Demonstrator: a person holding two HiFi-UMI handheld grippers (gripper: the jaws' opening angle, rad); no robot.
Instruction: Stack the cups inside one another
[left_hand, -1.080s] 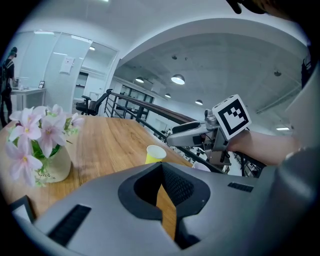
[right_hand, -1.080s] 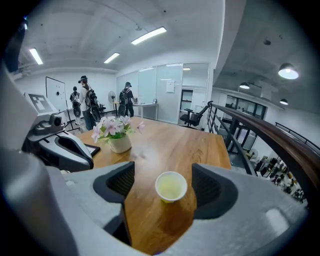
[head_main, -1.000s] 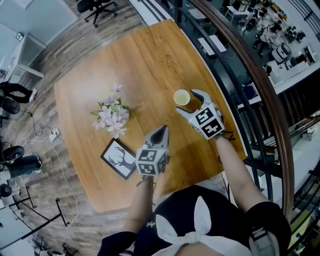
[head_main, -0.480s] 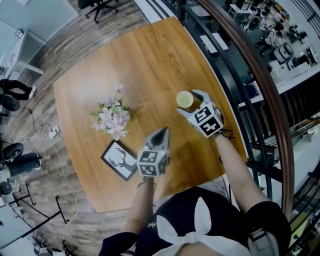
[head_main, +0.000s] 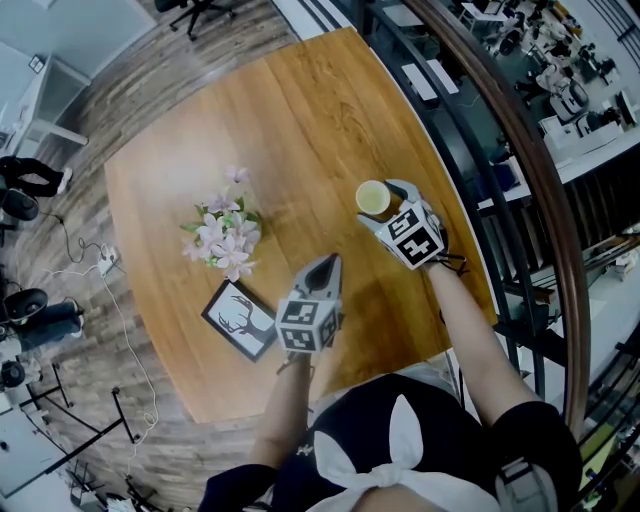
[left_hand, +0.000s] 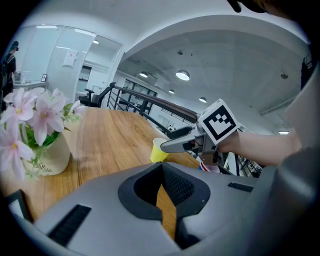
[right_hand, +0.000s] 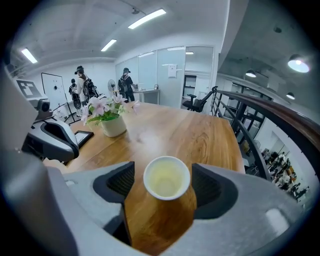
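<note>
A yellow paper cup (head_main: 373, 198) stands upright on the wooden table (head_main: 300, 120) near its right edge. My right gripper (head_main: 381, 204) is open, one jaw on each side of the cup. In the right gripper view the cup (right_hand: 166, 178) shows from above, empty, with a small gap to each pad. My left gripper (head_main: 322, 268) hovers over the table's front, shut and empty. From the left gripper view the cup (left_hand: 159, 150) is ahead, under the right gripper's fingers (left_hand: 176, 145). A white thing with red and blue print (left_hand: 209, 167) peeks out below that gripper.
A white vase of pink flowers (head_main: 225, 235) stands left of centre on the table. A black-framed deer picture (head_main: 240, 318) lies by the front left edge. A curved railing (head_main: 520, 170) runs just past the table's right side. People stand far back in the room (right_hand: 82, 85).
The right gripper has edged a little forward, so the cup sits deeper between its jaws. The left gripper has stayed where it was.
</note>
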